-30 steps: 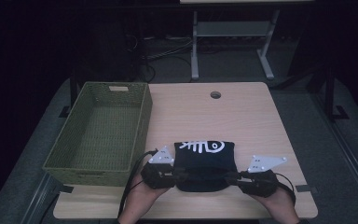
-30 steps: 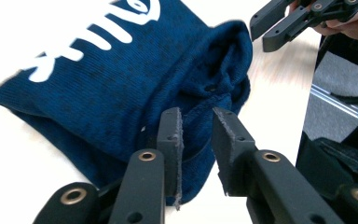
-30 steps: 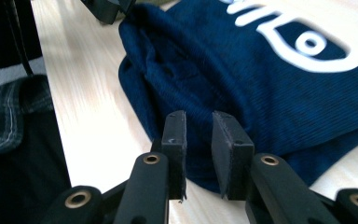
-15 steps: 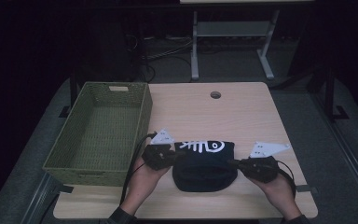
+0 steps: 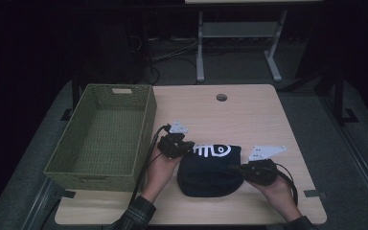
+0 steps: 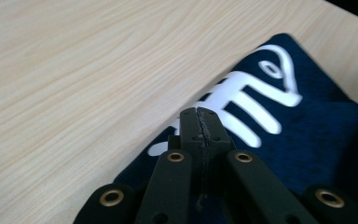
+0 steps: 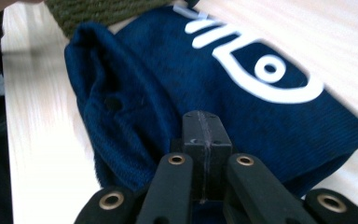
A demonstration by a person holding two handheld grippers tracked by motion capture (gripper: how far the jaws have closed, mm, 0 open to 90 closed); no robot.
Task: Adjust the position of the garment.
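The left hand-held gripper [image 5: 184,146] sits at the far left corner of the dark blue cloth [image 5: 211,167] in the high view. The right hand-held gripper [image 5: 239,169] sits at the cloth's right edge, nearer the person. A second ago both were at the near edge of the cloth, with the jaws a bit apart. Now the jaws have just closed and the hands have moved, the left one up along the side next to the green basket [image 5: 103,135]. The cloth looks bunched and folded over on the near side. My guess is the person is folding it, or getting ready to lift it into the basket. The cloth lies on the counter [image 5: 254,115], just beside the basket.

In the left gripper view, the left hand-held gripper [image 6: 199,113] has its jaws pressed tight together over the cloth [image 6: 307,130], right at the white fish-bone picture [image 6: 251,100]. It looks like they pinch the edge.

In the right gripper view, the right hand-held gripper [image 7: 203,116] is shut tight too, on a fold of the cloth [image 7: 168,84].
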